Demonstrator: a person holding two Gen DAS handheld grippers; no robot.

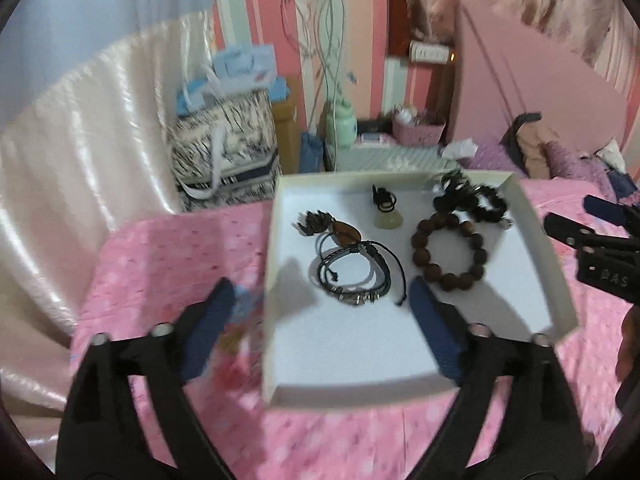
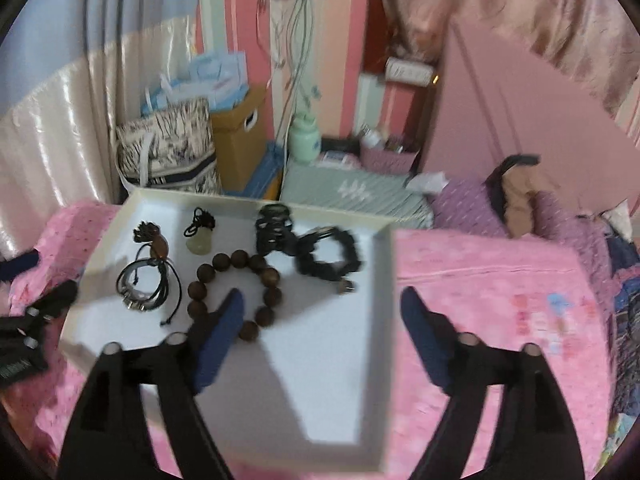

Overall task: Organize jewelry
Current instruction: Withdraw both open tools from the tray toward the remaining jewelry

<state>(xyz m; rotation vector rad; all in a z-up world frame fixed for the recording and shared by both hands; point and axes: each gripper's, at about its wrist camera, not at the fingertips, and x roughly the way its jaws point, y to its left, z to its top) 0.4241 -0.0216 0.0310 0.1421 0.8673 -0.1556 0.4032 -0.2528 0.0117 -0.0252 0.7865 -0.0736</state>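
A shallow white tray lies on a pink bedspread. In it are a brown wooden bead bracelet, black leather cord bracelets, a brown pendant, a pale jade pendant and a black bead bracelet. My left gripper hangs open above the tray's left wall, nothing between its fingers. My right gripper is open above the tray's right wall, also with nothing in it, its left finger over the wooden beads.
Beyond the bed's far edge stand a patterned bag, a cardboard box, a green bottle and a pink basket. Purple bedding and clothes lie at the right. A shiny curtain hangs at the left.
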